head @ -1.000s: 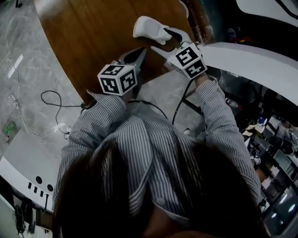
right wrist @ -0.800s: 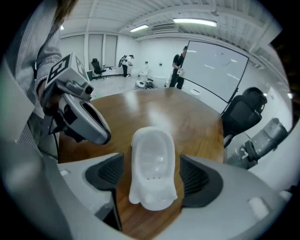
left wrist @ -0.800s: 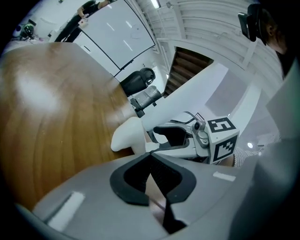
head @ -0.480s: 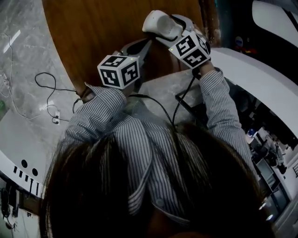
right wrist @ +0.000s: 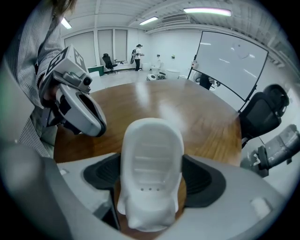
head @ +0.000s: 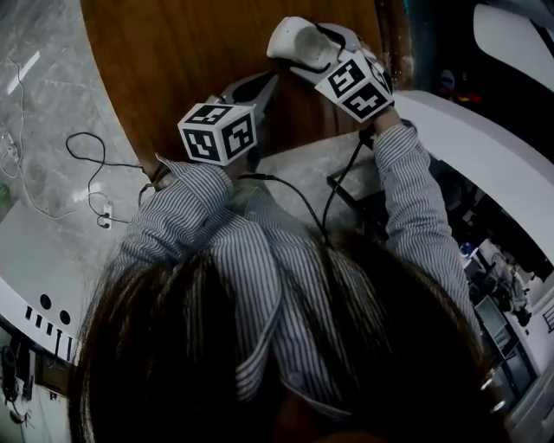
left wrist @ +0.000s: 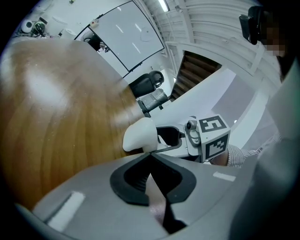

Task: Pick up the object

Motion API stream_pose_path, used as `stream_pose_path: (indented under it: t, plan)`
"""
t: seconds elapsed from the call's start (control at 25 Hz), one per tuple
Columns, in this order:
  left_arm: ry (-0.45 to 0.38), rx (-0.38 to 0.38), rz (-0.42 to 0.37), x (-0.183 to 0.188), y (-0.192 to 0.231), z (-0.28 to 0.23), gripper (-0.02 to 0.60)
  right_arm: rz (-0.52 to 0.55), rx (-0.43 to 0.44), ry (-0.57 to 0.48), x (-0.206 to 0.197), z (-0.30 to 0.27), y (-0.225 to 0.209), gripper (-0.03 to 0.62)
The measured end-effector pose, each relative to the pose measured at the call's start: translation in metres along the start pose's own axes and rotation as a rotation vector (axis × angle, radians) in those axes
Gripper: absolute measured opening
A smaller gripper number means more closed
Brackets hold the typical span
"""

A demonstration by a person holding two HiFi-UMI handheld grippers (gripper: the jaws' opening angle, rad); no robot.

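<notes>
A round wooden table (head: 173, 69) with a glossy top stands on a pale grey marbled floor (head: 35, 95). A thin black cable (head: 80, 137) loops on the floor just off the table's left edge, and a white curved counter (head: 485, 130) runs past its right edge. Beyond the table's far edge stand a large white board (right wrist: 229, 61) and a black office chair (right wrist: 265, 112), under a white ceiling with long strip lights (right wrist: 206, 10).
</notes>
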State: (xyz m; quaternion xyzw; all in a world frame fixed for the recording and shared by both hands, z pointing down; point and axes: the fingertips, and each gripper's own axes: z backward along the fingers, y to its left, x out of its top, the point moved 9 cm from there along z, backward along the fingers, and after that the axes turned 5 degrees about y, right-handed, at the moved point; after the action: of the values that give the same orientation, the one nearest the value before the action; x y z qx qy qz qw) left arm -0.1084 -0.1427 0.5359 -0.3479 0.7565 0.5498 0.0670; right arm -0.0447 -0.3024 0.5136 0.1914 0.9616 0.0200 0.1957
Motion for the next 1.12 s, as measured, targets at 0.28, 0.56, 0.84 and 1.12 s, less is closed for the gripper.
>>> stream_pose_path:
  t: [0.28,0.56,0.84,1.12]
  plan:
    - [0.011,0.007,-0.009,0.003,-0.001,0.005,0.003,-0.015,-0.037,0.032,0.005,0.0,0.001,0.399]
    - [-0.023,0.028,-0.051,0.023,0.0,0.032,0.003,-0.155,-0.06,-0.044,0.01,0.021,0.011,0.399]
    - [-0.055,0.021,-0.131,0.052,-0.022,0.061,0.003,-0.488,-0.065,-0.303,0.014,0.084,0.015,0.399]
    - [-0.063,-0.04,-0.189,0.064,-0.056,0.089,0.003,-0.653,-0.044,-0.55,0.039,0.142,0.049,0.399]
